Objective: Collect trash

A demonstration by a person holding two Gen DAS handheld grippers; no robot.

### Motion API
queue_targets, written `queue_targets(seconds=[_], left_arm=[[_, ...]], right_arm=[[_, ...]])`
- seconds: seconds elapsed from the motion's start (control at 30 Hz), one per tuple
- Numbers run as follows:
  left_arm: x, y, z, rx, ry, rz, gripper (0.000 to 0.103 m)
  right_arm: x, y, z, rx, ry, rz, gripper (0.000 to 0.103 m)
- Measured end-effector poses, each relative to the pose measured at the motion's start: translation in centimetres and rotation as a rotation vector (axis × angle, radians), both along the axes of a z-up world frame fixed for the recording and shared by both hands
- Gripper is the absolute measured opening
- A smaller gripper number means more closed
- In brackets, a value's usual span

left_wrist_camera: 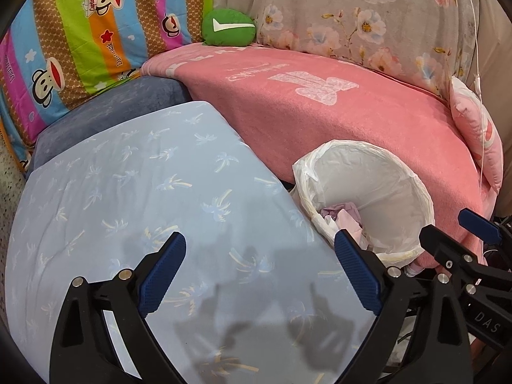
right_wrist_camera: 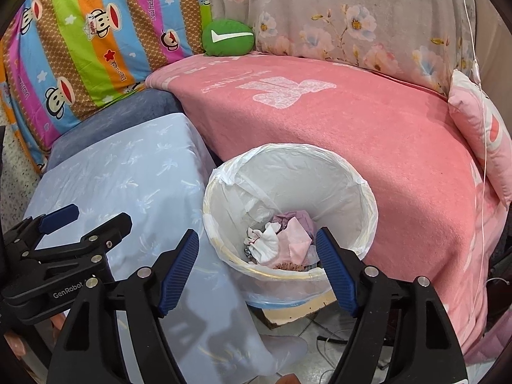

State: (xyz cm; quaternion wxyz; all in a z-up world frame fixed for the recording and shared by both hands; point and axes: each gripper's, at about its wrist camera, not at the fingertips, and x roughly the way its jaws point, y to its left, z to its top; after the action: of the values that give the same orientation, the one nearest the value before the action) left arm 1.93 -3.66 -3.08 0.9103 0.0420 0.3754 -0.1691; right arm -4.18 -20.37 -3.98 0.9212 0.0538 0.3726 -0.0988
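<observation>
A white bin lined with a plastic bag [right_wrist_camera: 358,188] stands on the floor between a pink-covered sofa and a pale blue table. Crumpled pink and white scraps [right_wrist_camera: 281,240] lie at its bottom. The bin also shows in the left wrist view [left_wrist_camera: 400,172], with scraps [left_wrist_camera: 344,216] inside. My right gripper [right_wrist_camera: 257,251] is open and empty, just above the bin's near rim; in the left wrist view it [left_wrist_camera: 443,227] sits at the right edge. My left gripper [left_wrist_camera: 260,254] is open and empty over the blue cloth; in the right wrist view it [right_wrist_camera: 92,216] is at the left.
The pale blue palm-print cloth [left_wrist_camera: 144,192] covers the table at the left. The pink blanket [right_wrist_camera: 352,121] covers the sofa behind the bin. A green cushion [right_wrist_camera: 228,38], a striped monkey-print cover [right_wrist_camera: 96,32], a floral cover [right_wrist_camera: 336,16] and a pink pillow [right_wrist_camera: 480,134] lie around. Cables [right_wrist_camera: 332,340] lie on the floor.
</observation>
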Motion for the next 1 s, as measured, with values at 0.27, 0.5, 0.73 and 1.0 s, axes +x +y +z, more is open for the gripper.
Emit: queue_targets(seconds=[0.27,0.5,0.73,1.0], left_arm=[[-0.5,-0.4,-0.2,0.008,0.011,0.005,0.091],[-0.8,-0.8,-0.4,0.03,0.004,0.002,0.093],[-0.9,-1.0,-0.5,0.031,0.008,0.015,0.096],[-0.9,-1.2,-0.5,0.035,0.01,0.028,0.096]], right_arm=[[-0.5,0.0,0.0,-0.031,-0.008,-0.003,0.085],[-0.9,-0.2,-0.1,-0.041,-0.01,-0.019,0.096],[-1.0,-0.6,-0.3,-0.048,-0.004,-0.03,0.098],[-1.0,-0.8,-0.5,-0.051,0.005,-0.036,0.098]])
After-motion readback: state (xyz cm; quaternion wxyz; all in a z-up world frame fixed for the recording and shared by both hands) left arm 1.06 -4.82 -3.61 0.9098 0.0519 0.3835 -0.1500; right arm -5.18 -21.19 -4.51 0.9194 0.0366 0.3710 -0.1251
